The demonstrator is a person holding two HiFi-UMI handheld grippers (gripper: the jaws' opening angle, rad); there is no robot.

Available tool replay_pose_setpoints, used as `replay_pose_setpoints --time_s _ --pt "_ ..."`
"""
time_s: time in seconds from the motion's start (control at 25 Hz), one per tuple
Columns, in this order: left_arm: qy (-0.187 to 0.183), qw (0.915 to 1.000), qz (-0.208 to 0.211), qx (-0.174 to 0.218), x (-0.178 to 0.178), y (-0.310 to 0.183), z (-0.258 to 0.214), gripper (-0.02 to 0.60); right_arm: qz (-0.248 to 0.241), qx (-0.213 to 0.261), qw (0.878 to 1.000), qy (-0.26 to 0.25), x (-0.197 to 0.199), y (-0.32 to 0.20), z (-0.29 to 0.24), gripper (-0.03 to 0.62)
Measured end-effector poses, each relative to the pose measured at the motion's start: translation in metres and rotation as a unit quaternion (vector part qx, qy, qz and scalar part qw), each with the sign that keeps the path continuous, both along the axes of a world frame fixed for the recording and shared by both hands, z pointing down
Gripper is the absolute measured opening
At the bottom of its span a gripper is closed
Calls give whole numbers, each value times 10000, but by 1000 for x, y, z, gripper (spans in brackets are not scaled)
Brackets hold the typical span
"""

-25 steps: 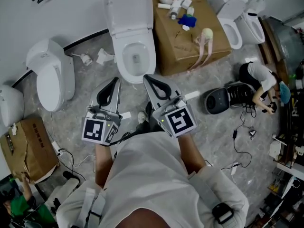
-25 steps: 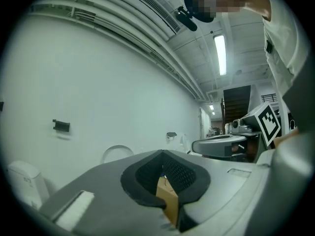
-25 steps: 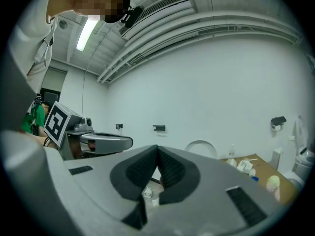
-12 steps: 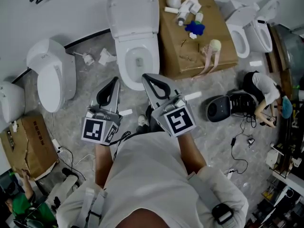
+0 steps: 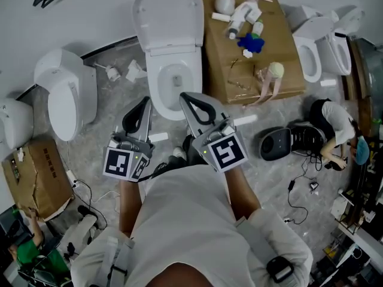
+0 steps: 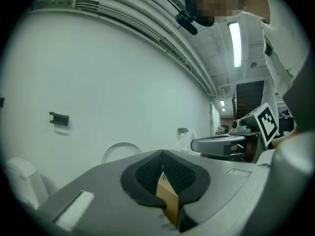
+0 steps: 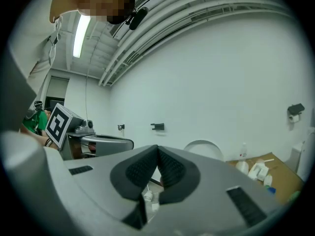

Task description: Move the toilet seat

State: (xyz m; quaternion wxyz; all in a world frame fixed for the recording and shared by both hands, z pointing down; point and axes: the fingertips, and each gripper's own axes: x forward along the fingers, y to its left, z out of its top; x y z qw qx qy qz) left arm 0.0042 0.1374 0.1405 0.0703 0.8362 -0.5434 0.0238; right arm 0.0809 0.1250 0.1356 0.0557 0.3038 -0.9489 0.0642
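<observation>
A white toilet [image 5: 172, 76] stands against the wall straight ahead, its lid [image 5: 169, 12] raised and the seat ring lying round the open bowl. My left gripper [image 5: 142, 104] is held just short of the bowl's front left, shut and empty. The right gripper [image 5: 187, 98] is beside it with its tip over the bowl's front rim, also shut and empty. In the left gripper view the jaws [image 6: 161, 155] meet, with the raised lid [image 6: 119, 150] beyond them. The right gripper view shows its closed jaws [image 7: 157, 150] and the lid [image 7: 204, 147] behind.
A cardboard box [image 5: 263, 70] with bottles and small items lies right of the toilet. Other white toilets stand at left [image 5: 66, 94] and far right [image 5: 317, 46]. A crouching person [image 5: 332, 117], a black round device [image 5: 275, 142] and cables are on the floor at right; another box [image 5: 30, 178] at left.
The head view has shifted a little, so the box and the right-hand toilets have slid rightward in the picture. Both grippers stay shut in the same place.
</observation>
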Motion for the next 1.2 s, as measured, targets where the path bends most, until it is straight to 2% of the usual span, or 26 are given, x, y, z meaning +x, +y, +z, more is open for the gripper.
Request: replay_pose_setpoints --time_s 0.24,0.52,0.92,1.2 --pt "42 9999 -36 -120 4 -24 14 2 -70 -155 9999 -6 6 -25 15 0" --pt "464 9984 202 -251 -3 -40 41 2 26 -381 9991 196 1 -45 50 2" --pt "401 9961 480 -624 -24 -68 100 2 356 -621 9970 296 -15 -68 97 2" --pt "279 9932 619 -944 -34 -83 150 2 497 -895 9930 587 -19 -80 148 2"
